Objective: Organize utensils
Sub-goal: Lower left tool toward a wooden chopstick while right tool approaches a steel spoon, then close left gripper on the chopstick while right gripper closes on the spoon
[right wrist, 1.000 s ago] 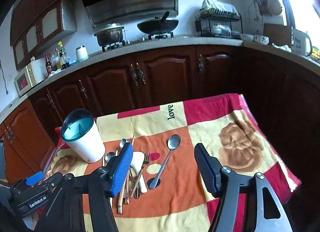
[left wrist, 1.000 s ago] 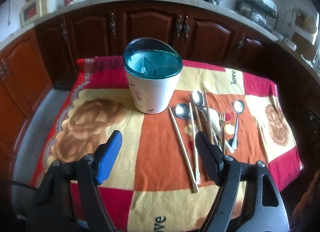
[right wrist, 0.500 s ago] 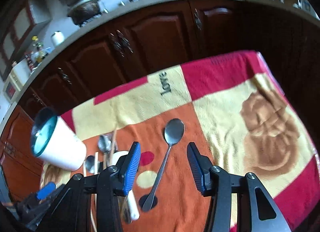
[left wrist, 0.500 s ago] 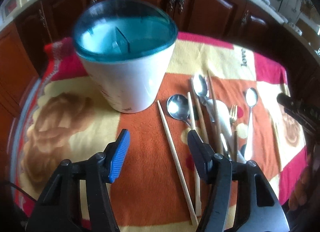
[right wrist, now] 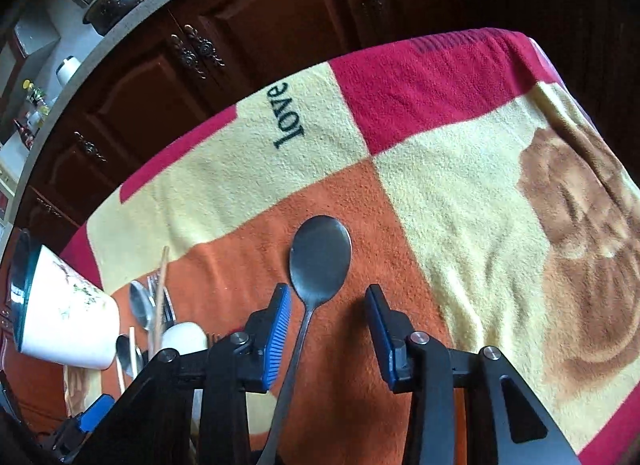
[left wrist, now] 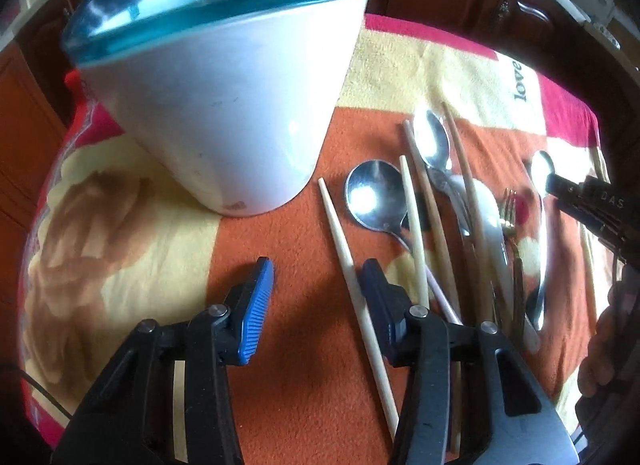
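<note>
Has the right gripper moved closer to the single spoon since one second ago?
Yes. The right gripper has come down toward the blanket; the spoon now lies between its closing jaws, not yet pressed.

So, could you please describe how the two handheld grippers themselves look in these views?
Both match: the left gripper and right gripper have black plastic frames with silver pivot bolts. Each carries one ribbed bright-blue pad and one dark navy pad on its jaws. In the left wrist view, the right gripper's black body shows white lettering at the edge, and a thin dark cable runs at lower left.

A patterned blanket lies before dark wooden cabinets.
</note>
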`<state>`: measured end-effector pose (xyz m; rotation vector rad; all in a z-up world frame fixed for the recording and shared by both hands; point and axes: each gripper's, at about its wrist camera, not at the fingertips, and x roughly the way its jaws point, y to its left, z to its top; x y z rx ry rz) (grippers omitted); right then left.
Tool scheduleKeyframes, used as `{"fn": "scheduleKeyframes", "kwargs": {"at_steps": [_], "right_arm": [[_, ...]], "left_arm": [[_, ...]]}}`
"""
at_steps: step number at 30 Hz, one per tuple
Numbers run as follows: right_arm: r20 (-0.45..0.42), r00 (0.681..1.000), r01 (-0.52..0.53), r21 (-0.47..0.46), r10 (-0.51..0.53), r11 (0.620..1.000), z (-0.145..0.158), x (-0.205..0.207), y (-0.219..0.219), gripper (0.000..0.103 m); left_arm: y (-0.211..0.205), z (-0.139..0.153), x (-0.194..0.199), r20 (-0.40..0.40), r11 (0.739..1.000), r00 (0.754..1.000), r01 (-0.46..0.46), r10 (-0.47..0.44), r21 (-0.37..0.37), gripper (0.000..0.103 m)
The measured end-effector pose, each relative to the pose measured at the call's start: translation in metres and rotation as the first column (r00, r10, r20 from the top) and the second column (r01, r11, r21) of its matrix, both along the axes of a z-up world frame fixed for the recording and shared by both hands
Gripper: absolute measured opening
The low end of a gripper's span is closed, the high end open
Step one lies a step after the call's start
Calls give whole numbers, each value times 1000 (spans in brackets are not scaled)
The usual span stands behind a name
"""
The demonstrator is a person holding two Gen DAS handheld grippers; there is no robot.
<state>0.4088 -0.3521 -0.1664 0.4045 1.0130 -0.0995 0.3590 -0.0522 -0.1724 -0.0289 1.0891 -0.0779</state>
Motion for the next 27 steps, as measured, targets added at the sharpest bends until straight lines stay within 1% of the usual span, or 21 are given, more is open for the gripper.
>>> {"fn": "scheduleKeyframes", "kwargs": {"at_steps": [2, 5, 8, 10, 12, 14, 17, 19, 22, 26, 27], "right_arm": [[3, 1000, 7, -11, -7, 1000, -2, 4, 0, 35], [9, 1000, 14, -3, -14, 1000, -6, 12, 0, 33], [18, 1000, 8, -41, -8, 999, -7, 20, 6, 27], [17, 1000, -2, -79, 3, 997, -7, 24, 11, 20], [24, 1000, -6, -84, 8, 996, -7, 27, 12, 15], [30, 1000, -6, -77, 8, 997, -7, 28, 11, 12], [54, 999, 0, -33, 2, 999, -4, 26, 6, 6], [68, 998, -2, 2, 2, 1000, -1, 22, 2, 4], [82, 997, -6, 43, 3, 999, 1, 22, -1, 2], [109, 994, -5, 65, -2, 998, 7, 17, -5, 1], [113, 994, -9, 62, 2, 998, 8, 15, -5, 1]], "left_arm": [[-1, -1, 4, -7, 1000, 1000, 3, -3, 1, 46], [-4, -2, 13, -20, 1000, 1000, 2, -1, 9, 46], [-7, -3, 16, -28, 999, 1000, -5, 7, 40, 46], [-10, -3, 18, -21, 998, 1000, -18, 20, 65, 45], [-14, -4, 19, -6, 997, 999, -31, 32, 65, 37], [-14, -2, 16, -2, 997, 1000, -25, 25, 70, 17], [-16, -1, 14, -4, 997, 1000, -11, 12, 76, 8], [-19, -2, 14, -6, 998, 1000, -8, 9, 67, 7], [-4, 2, 7, -5, 999, 1000, -19, 19, 32, 4], [17, 9, -6, 19, 999, 999, -33, 33, -21, 4], [20, 10, -8, 19, 999, 999, -38, 38, -22, 4]]}}
